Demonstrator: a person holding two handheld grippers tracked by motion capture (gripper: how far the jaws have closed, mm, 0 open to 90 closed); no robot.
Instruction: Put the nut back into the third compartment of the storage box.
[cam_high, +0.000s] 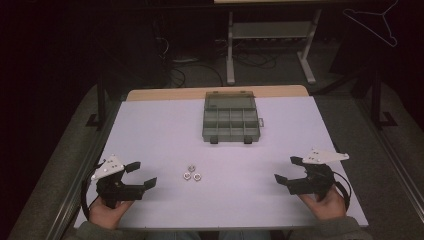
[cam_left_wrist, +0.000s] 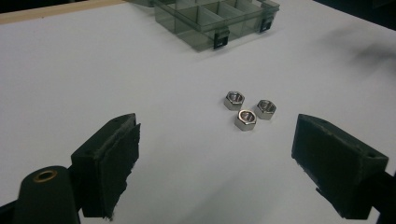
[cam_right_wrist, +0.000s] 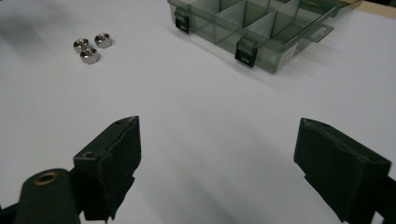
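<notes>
Three hex nuts sit clustered just ahead of your left gripper, likely staged for sorting. Beyond them lies one compartment box, lid open to receive parts. Both your left and right gripper rest with jaws spread wide, holding nothing.

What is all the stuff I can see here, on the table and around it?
Hex nuts: three, silver, clustered together on the near middle of the table.
Compartment box: one, clear grey with black latches, far middle of the table.
Table: one, white top with a wooden far edge.
Coat hanger: one, pale wire, upper right background.
Desk frame: one, grey metal, on the floor behind the table.
Left gripper: one, black, jaws open, near left.
Right gripper: one, black, jaws open, near right.
</notes>
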